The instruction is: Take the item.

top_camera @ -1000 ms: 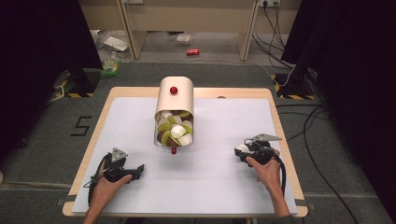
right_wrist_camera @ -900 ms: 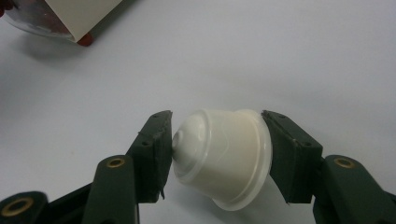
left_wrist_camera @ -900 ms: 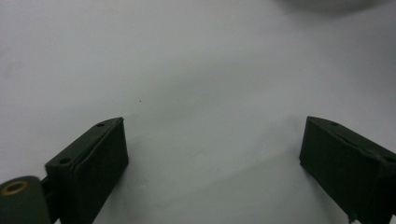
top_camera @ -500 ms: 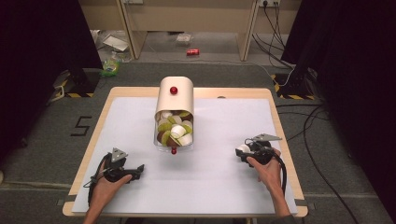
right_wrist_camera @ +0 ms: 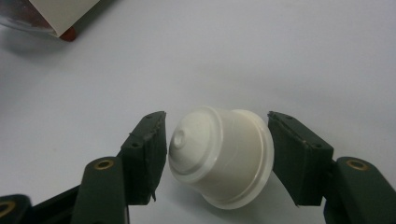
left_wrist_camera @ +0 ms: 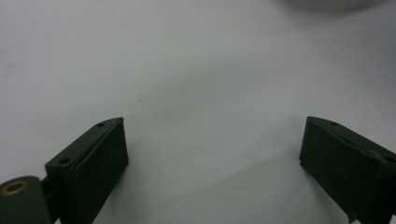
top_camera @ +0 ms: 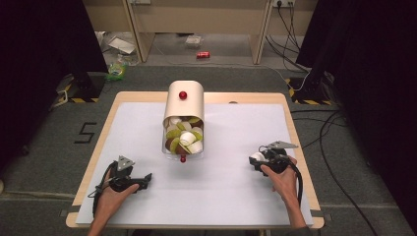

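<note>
A white coffee capsule (right_wrist_camera: 224, 161) lies on its side between the jaws of my right gripper (right_wrist_camera: 217, 156), which is shut on it just above the white mat. In the high view that gripper (top_camera: 256, 161) is at the right of the table with the capsule (top_camera: 256, 157) at its tip. My left gripper (top_camera: 146, 179) rests at the front left, open, with nothing between its jaws (left_wrist_camera: 212, 154). A beige capsule box (top_camera: 184, 105) with a red knob stands mid-table, its clear tray (top_camera: 183, 138) holding several white, green and brown capsules.
The white mat (top_camera: 236, 196) covers a wooden table (top_camera: 93, 162). A corner of the box and its lower red knob (right_wrist_camera: 69, 33) appear at the top left of the right gripper view. Cables trail on the floor at the right.
</note>
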Tool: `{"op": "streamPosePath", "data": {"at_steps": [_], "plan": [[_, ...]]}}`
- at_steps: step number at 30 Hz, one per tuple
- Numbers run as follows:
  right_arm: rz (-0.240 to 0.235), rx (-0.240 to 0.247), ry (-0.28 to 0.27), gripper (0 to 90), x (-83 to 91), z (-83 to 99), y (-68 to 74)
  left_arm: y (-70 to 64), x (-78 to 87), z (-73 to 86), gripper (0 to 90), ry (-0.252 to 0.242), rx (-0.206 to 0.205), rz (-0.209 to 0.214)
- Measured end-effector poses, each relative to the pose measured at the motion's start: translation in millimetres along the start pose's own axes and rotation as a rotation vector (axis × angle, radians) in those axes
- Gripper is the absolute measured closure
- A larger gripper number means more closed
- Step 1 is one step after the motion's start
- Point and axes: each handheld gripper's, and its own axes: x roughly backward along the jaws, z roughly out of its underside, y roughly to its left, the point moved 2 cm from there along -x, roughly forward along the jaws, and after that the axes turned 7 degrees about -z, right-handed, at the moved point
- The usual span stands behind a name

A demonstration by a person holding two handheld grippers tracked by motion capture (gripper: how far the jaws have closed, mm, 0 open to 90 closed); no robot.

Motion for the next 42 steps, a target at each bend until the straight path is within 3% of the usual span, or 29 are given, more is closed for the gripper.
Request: {"op": "streamPosePath", "data": {"at_steps": [22, 42], "plan": [[0.007, -0.01, -0.031, 32.0, 5.5, -2.8, -2.1, 0.0, 0.0, 0.0, 6.8, 0.0, 0.001, 0.0], [-0.026, 0.034, -0.071, 31.7, 12.1, -14.8, 15.7, 0.0, 0.0, 0.0, 6.8, 0.0, 0.0, 0.0]]}}
